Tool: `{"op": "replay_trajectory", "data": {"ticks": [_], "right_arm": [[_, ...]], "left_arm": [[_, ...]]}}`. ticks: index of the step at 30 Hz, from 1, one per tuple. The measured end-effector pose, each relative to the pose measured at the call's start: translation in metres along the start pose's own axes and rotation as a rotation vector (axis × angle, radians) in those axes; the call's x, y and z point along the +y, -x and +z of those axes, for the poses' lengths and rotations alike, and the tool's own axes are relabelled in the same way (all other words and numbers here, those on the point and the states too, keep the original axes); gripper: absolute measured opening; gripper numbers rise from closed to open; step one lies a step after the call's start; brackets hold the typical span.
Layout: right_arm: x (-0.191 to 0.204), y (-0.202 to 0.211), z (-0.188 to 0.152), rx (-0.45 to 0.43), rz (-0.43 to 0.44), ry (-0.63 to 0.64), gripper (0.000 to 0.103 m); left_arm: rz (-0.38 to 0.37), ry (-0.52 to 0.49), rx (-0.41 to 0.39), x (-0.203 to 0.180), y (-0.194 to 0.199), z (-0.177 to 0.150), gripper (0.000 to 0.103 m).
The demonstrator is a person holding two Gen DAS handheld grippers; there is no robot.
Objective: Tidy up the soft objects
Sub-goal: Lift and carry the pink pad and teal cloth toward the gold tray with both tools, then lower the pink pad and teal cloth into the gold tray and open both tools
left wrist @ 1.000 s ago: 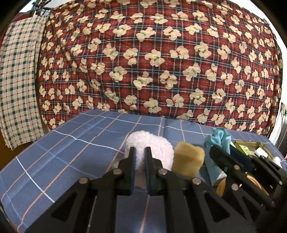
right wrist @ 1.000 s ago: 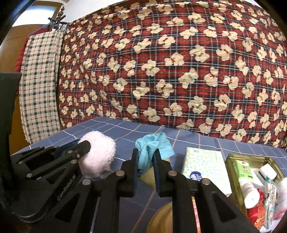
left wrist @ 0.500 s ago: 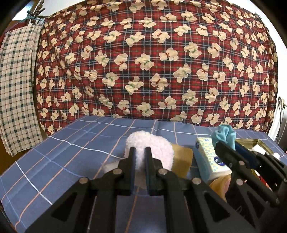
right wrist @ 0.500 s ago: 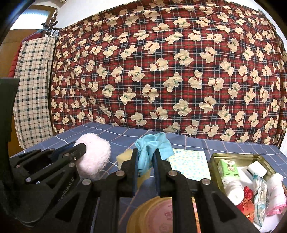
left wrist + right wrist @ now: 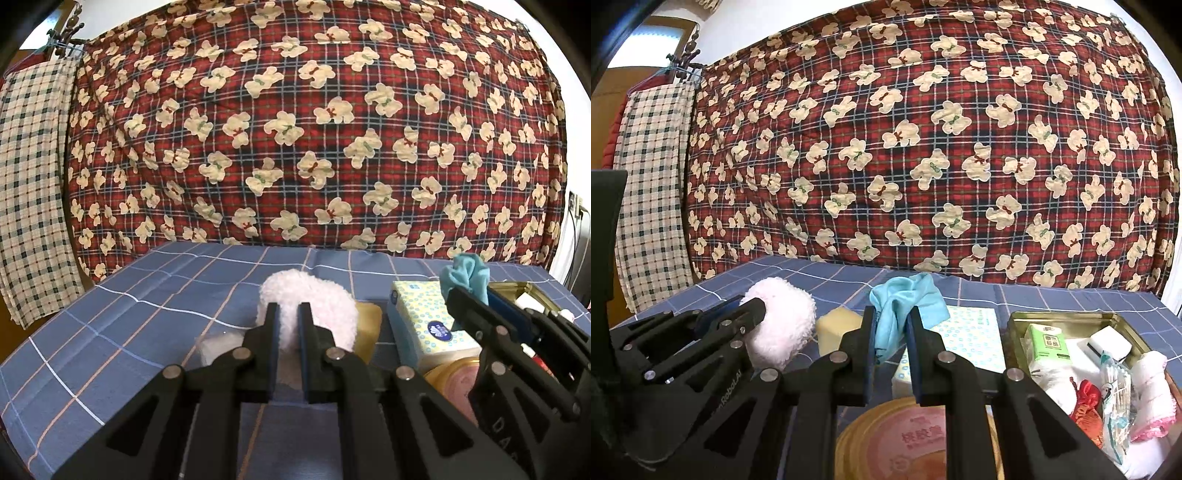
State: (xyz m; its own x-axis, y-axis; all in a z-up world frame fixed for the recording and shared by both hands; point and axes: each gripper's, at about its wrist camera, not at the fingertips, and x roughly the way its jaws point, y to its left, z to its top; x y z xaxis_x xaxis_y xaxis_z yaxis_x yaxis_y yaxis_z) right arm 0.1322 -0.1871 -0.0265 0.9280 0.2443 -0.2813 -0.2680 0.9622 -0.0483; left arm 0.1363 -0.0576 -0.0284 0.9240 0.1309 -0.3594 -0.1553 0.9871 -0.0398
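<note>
My left gripper (image 5: 288, 312) is shut on a fluffy pale pink puff (image 5: 321, 299), held above the blue checked tablecloth (image 5: 155, 295). The puff also shows in the right wrist view (image 5: 783, 317), held by the left gripper (image 5: 753, 306). My right gripper (image 5: 891, 317) is shut on a turquoise cloth (image 5: 905, 299), which also shows in the left wrist view (image 5: 467, 275). A yellow sponge (image 5: 836, 326) lies on the table between the two grippers.
A patterned tissue box (image 5: 971, 332) lies right of the sponge. A gold tin tray (image 5: 1067, 317) at the right holds small packets and cloths. A round gold lid (image 5: 916, 439) lies below my right gripper. A red teddy-print blanket (image 5: 923, 147) hangs behind the table.
Both grippers have lifted and pulled back with their loads. The table objects now sit lower in view, and the tin tray and round lid show more fully.
</note>
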Motion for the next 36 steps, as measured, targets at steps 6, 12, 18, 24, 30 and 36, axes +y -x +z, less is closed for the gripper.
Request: {"op": "replay_trajectory", "data": {"ticks": [6,12,18,24,30,36], "right_arm": [[-0.009,0.002,0.0,0.0,-0.016,-0.014,0.017],[-0.012,0.004,-0.001,-0.003,-0.024,-0.017,0.017],[-0.017,0.005,-0.002,-0.004,-0.034,-0.026,0.017],[-0.021,0.006,-0.002,-0.005,-0.045,-0.031,0.017],[-0.024,0.009,-0.002,-0.01,-0.058,-0.035,0.017],[-0.028,0.012,-0.003,-0.015,-0.074,-0.04,0.017]], "left_arm": [[-0.002,-0.002,-0.002,-0.004,0.002,-0.001,0.007],[-0.009,-0.007,-0.008,-0.01,0.002,0.0,0.007],[-0.018,-0.012,-0.011,-0.018,0.004,0.0,0.007],[-0.022,-0.01,0.001,-0.021,0.002,-0.001,0.007],[-0.027,-0.015,-0.003,-0.025,0.002,-0.002,0.007],[-0.031,-0.018,-0.006,-0.028,0.003,-0.002,0.007]]}}
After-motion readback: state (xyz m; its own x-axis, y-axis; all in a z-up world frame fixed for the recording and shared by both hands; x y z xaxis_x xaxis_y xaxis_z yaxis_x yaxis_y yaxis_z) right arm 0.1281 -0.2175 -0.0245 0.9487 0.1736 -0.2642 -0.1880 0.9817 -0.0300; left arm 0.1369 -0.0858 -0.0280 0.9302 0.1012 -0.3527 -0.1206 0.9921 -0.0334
